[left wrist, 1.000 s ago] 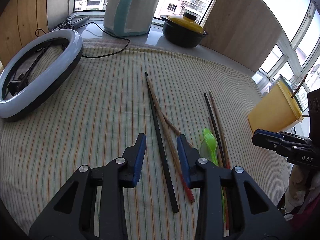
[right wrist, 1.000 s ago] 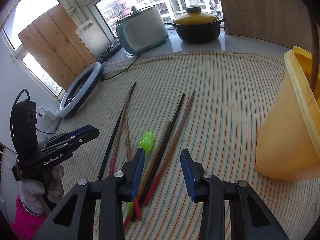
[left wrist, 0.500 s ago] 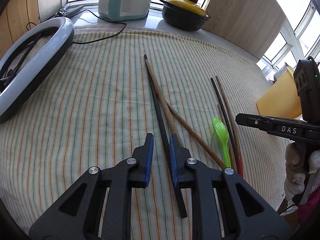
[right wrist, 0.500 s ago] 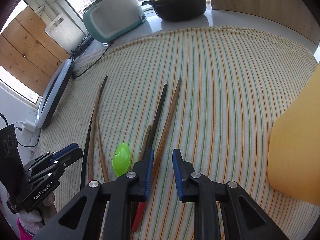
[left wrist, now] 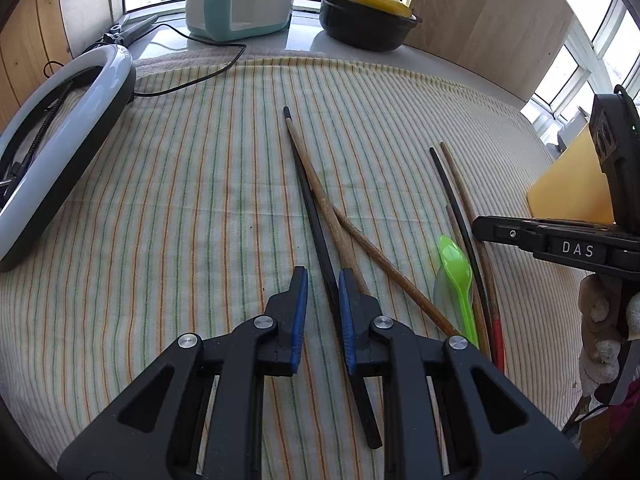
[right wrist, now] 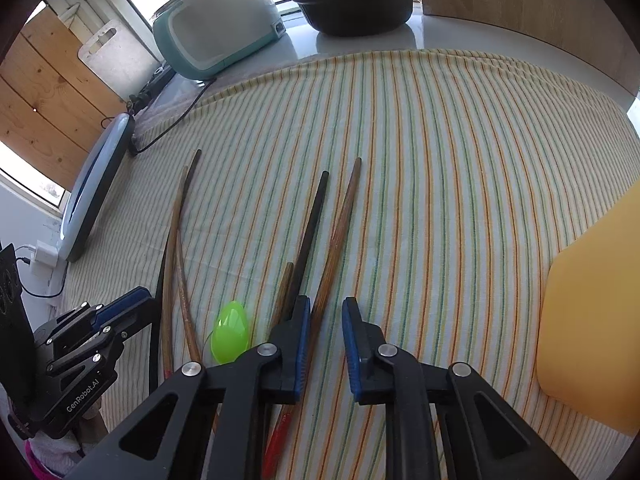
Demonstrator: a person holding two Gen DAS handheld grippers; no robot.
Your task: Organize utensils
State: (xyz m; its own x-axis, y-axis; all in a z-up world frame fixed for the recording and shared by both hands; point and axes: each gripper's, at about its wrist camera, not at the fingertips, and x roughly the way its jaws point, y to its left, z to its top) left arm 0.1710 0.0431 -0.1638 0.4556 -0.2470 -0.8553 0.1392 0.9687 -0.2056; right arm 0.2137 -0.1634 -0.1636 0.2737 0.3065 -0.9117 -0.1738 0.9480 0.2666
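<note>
Blue-padded jaws have drawn in on both tools over the past second, each sinking toward the scattered chopsticks on the striped cloth (left wrist: pixel 180 200). They went from a wide stance to a narrow slot, and each slot now frames a single stick.

The left gripper (left wrist: pixel 323 312) straddles the black chopstick (left wrist: pixel 310 204). The stick runs up between the pads and hugs the right-hand one, with a sliver of cloth still showing against the other. The jaws stand slightly apart and have not yet clamped. A wooden chopstick (left wrist: pixel 316 188) crossing beside it slips under the right finger, outside the slot.

The right gripper (right wrist: pixel 326 336) is closing on a red-tipped wooden chopstick (right wrist: pixel 340 220), which lies between the jaws close against the left pad. Clear cloth still separates it from the other pad, so the stick is bracketed but not gripped.

Nothing has left the table. The green plastic spoon (left wrist: pixel 454 260) and the remaining chopsticks lie loose between the two tools. The yellow cup (right wrist: pixel 596 340), the likely holder, stands off to the right, well apart from the pile.

Judged from this, the sorting is at its first double pick. Both sticks are lined up, and a final squeeze is needed before either can be lifted toward the cup.
</note>
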